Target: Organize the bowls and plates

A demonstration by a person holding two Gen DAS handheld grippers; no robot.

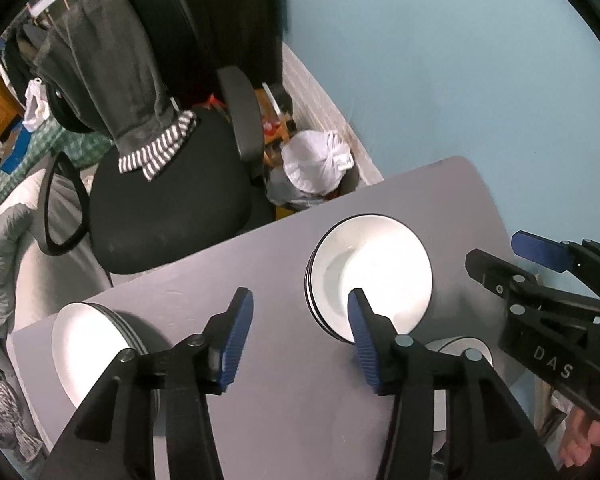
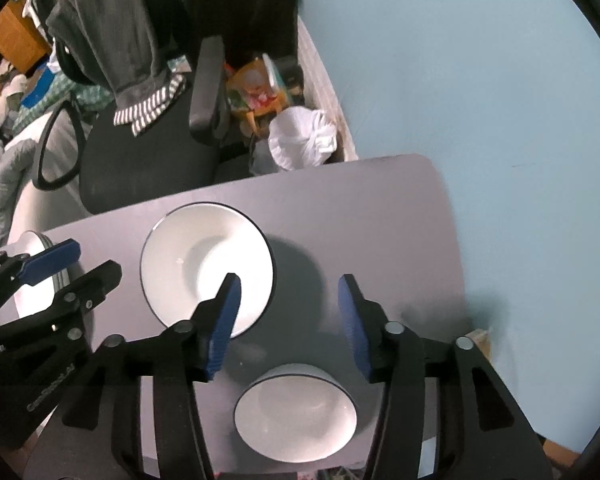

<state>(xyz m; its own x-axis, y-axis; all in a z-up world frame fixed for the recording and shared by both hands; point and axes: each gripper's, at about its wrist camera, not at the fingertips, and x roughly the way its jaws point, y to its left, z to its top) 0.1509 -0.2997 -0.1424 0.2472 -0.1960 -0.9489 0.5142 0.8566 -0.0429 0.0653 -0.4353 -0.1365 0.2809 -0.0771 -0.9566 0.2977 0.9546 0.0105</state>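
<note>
White, black-rimmed ceramic bowl (image 2: 296,416) sits on the grey table (image 2: 360,208) directly beneath the right gripper (image 2: 290,324), whose blue-padded jaws stand half open and empty; that hand is nearer. Left gripper (image 1: 300,340), likewise agape and empty, hangs between the stacked deep plates (image 1: 370,276) and flat white plates (image 1: 92,352)

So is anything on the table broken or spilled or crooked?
Nothing stands out. The stack of deep plates, the bowl and the stack of flat plates all sit level on the grey table, with no chips or spills showing. Both the left gripper and right gripper are open and empty.
</note>
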